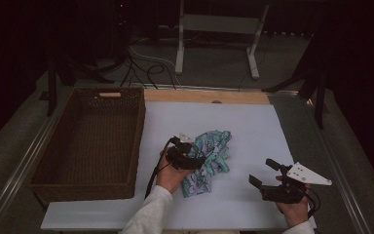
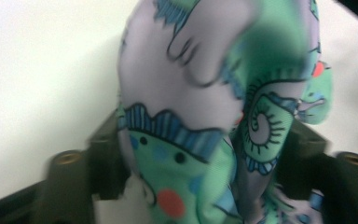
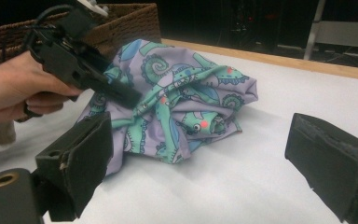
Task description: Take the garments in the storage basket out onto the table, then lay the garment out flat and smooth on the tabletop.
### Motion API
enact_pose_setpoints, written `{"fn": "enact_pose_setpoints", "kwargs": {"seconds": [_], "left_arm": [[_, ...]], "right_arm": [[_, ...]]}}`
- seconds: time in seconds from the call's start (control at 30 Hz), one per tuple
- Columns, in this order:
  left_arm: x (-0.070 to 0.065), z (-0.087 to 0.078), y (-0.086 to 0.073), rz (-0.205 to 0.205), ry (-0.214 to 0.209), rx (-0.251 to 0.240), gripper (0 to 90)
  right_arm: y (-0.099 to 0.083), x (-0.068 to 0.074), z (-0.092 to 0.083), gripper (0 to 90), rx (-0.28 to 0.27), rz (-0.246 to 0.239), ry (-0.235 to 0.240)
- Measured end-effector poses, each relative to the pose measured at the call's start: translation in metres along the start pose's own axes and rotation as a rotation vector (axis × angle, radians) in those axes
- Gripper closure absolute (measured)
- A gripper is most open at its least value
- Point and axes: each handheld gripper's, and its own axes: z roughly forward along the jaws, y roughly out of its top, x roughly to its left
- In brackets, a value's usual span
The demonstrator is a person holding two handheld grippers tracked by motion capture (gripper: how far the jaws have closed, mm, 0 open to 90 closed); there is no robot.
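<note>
A crumpled cloth point(image 1: 213, 152), lilac and green with a chameleon print, lies in the middle of the white tabletop point(image 1: 253, 126). My left gripper point(image 1: 198, 161) is at the cloth's left side and is shut on it. In the left gripper view a thick fold of the cloth point(image 2: 191, 112) is bunched between the two black jaws. My right gripper point(image 1: 263, 172) is held to the right of the cloth, apart from it, with its jaws wide open and nothing between them. The right gripper view shows the cloth point(image 3: 186, 93) ahead of the right gripper point(image 3: 200, 140), with the left gripper point(image 3: 88, 60) and a hand on it.
A large brown wicker basket point(image 1: 135, 141) stands at the table's left and holds nothing. A wooden strip point(image 1: 204, 96) runs along the far edge of the table. Beyond it are a white metal stand point(image 1: 219, 29) and cables on the floor.
</note>
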Motion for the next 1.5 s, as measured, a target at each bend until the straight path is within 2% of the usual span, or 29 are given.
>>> {"fn": "enact_pose_setpoints", "kwargs": {"seconds": [0.1,0.2,0.4,0.47,0.53,0.6,0.73,0.8,0.93,1.07,1.3,1.33,1.5], "left_arm": [[0.003,-0.010,-0.001,-0.015,0.034,-0.023,19.5],[0.006,-0.020,0.000,-0.014,0.062,-0.046,15.1],[0.013,-0.038,-0.001,0.012,0.075,-0.084,6.5],[0.015,-0.043,-0.001,0.024,0.054,-0.087,0.4],[0.017,-0.049,-0.002,0.026,0.039,-0.105,0.0],[0.018,-0.054,-0.001,0.007,0.001,-0.136,0.0],[0.016,-0.065,-0.001,0.020,-0.019,-0.160,0.0],[0.014,-0.071,-0.001,0.031,-0.003,-0.180,0.0],[0.013,-0.081,0.000,0.038,-0.001,-0.217,0.0],[0.018,-0.091,0.000,0.016,-0.006,-0.254,0.0],[0.023,-0.102,-0.001,0.006,0.030,-0.300,0.0],[0.025,-0.105,-0.001,-0.012,0.027,-0.317,0.0],[0.027,-0.107,0.001,-0.024,-0.002,-0.301,0.0]], "right_arm": [[0.000,0.000,-0.001,7.7,-0.003,0.003,0.000],[0.000,0.000,-0.001,7.7,-0.006,-0.002,0.002],[0.001,0.001,0.000,7.7,-0.004,-0.009,0.006],[0.001,0.000,-0.001,7.7,-0.006,-0.004,0.005],[0.000,0.000,-0.001,7.7,-0.004,-0.002,0.002],[0.000,0.000,-0.001,7.7,-0.004,-0.001,0.002],[0.001,0.000,-0.001,7.7,-0.006,-0.004,0.001],[0.001,0.000,-0.001,7.7,-0.004,-0.006,-0.001],[0.001,0.000,-0.001,7.7,-0.001,-0.007,-0.002],[0.001,0.002,0.000,7.7,0.001,-0.006,-0.003],[0.001,0.002,0.002,7.7,0.014,-0.003,-0.006],[0.001,0.003,0.004,7.7,0.018,-0.005,-0.005],[0.001,0.006,0.008,7.7,0.024,-0.001,-0.004]]}}
